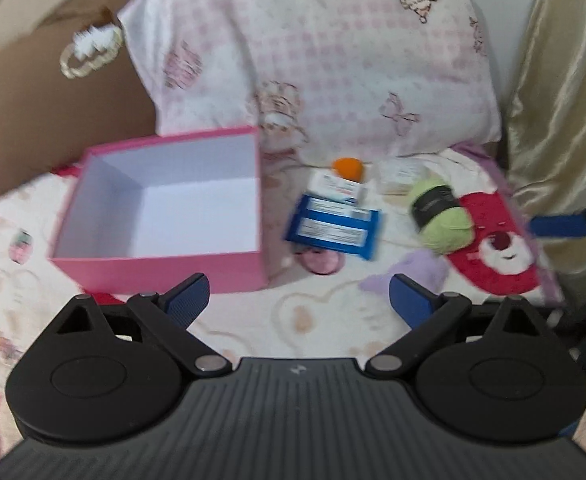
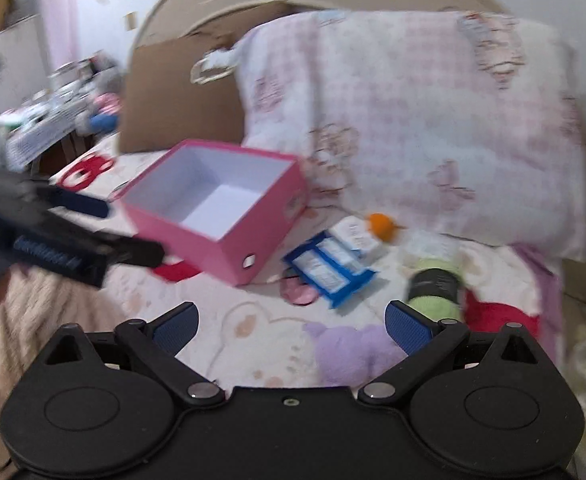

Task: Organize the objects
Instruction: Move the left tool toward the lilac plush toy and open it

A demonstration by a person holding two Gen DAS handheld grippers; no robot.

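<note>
Pink box: left wrist view, ten o'clock of centre, lidless, nothing inside, resting on the bedspread.
Left gripper: released, jaws wide apart, nothing between them.
Loose items: blue packet at centre, green yarn ball at three o'clock, orange ball near the pillow.
Right wrist view: same box at eleven o'clock, packet centre, yarn at three o'clock.
Right gripper: released, empty.
Your step, as judged: pick one item. Take the yarn with your right, straddle it fully, clench gently, carry it over the box rim before letting go.
</note>
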